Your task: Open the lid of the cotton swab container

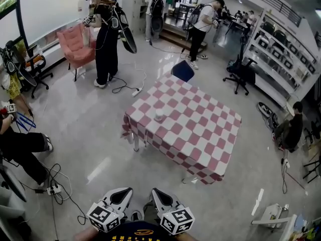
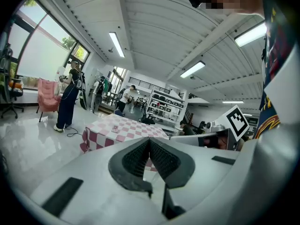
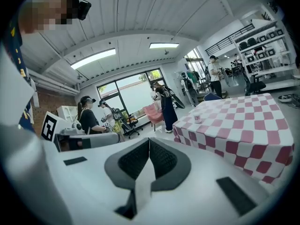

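A small white cotton swab container (image 1: 159, 116) stands on the near left part of a table with a red and white checked cloth (image 1: 200, 134). It shows tiny in the left gripper view (image 2: 114, 128) and in the right gripper view (image 3: 197, 118). My left gripper (image 1: 122, 194) and right gripper (image 1: 159, 195) hang side by side at the bottom of the head view, well short of the table. Both are shut with nothing between their jaws, pads (image 2: 149, 156) (image 3: 149, 156) pressed together.
Glossy grey floor lies between me and the table. Cables and a power strip (image 1: 52, 189) trail at left, where a seated person (image 1: 20, 144) is. A blue chair (image 1: 183, 70) stands behind the table. Other people, a pink armchair (image 1: 75, 45) and shelving (image 1: 281, 54) ring the room.
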### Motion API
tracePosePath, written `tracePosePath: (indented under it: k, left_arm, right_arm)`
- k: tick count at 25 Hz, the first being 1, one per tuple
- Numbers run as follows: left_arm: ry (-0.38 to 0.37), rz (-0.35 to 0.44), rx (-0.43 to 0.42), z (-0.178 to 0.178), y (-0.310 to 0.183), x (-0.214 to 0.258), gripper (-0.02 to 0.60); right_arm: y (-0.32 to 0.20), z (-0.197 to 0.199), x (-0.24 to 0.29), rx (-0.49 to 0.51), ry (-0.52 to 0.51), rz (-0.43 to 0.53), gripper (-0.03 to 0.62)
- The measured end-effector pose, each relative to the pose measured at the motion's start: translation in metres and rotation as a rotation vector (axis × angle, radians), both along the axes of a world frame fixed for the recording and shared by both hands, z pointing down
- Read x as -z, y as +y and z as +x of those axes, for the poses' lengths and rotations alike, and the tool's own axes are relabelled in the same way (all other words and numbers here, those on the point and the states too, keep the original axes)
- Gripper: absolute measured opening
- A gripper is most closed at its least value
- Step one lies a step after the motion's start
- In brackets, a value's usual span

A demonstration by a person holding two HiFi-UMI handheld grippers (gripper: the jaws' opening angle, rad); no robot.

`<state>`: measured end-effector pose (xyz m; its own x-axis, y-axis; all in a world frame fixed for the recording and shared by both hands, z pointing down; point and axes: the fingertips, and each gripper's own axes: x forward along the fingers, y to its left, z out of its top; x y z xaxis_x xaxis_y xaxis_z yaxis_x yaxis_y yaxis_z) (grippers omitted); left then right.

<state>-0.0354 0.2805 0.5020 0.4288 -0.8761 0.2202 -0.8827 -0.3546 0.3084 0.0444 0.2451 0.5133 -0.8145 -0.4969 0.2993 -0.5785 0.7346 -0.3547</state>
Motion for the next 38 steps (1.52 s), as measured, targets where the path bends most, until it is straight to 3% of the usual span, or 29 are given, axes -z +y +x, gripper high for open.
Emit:
tracePosePath:
  k: [9, 21, 31, 38]
  left_arm:
    - [-0.027, -0.002, 0.007, 0.012, -0.099, 0.005, 0.002]
    - [-0.081, -0.009, -0.012, 0.047, -0.203, 0.015, 0.002]
    - [-0.150, -0.003, 0.008, 0.013, -0.259, 0.008, 0.002]
    - [-0.176, -0.016, -0.029, -0.033, -0.321, -0.014, 0.002]
  right_arm:
    - [-0.099, 0.004, -0.001, 0.033, -0.028, -0.021, 0.011]
    - [-0.209, 0.040, 0.007, -0.007, -0.092, -0.032, 0.011]
    - [-0.255, 0.050, 0.005, -0.069, -0.102, -0.052, 0.011]
    - [-0.299, 0.047, 0.004, -0.189, -0.094, -0.054, 0.011]
